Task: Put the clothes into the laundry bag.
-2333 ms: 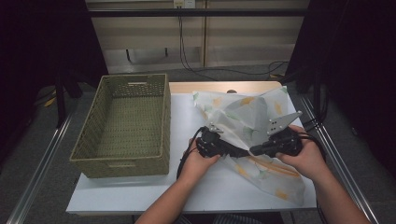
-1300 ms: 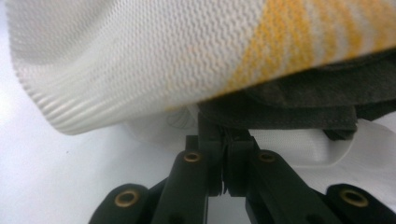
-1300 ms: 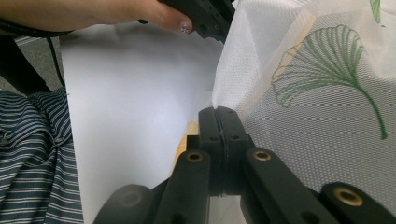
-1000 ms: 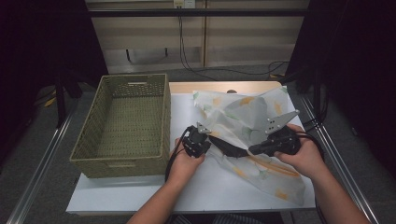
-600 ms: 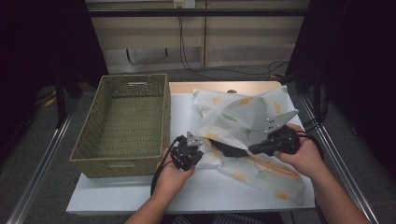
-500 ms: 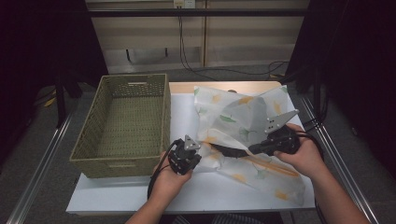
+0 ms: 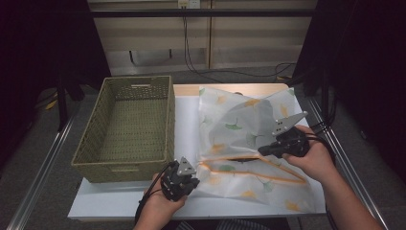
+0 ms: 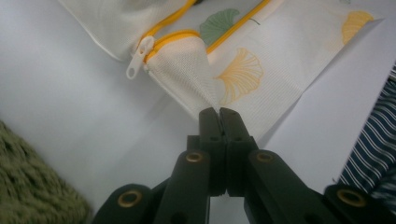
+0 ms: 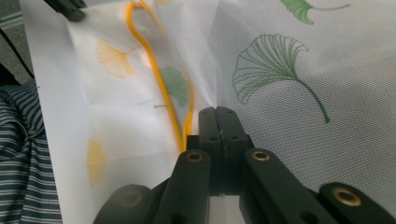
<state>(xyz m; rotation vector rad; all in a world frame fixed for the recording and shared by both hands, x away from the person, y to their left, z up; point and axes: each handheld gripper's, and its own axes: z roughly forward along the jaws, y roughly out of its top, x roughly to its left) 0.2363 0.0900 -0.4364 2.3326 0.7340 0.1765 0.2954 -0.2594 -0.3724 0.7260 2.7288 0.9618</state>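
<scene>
Beside basket (image 7: pixel 128 125), mesh bag (image 7: pixel 249 139), seemingly edge-pinched.

Your left gripper (image 7: pixel 190 178) hides its fingers under your hand from the high view, so their grip on the mesh bag (image 7: pixel 249 139) cannot be read there. The basket (image 8: pixel 32 186) is a blurred corner cut off in the left gripper view.

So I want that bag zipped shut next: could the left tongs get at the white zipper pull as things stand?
Probably yes, once freed: the zipper pull lies exposed just beyond the left tongs, nothing between, but they are clamped on the mesh bag corner and must let go first.
</scene>
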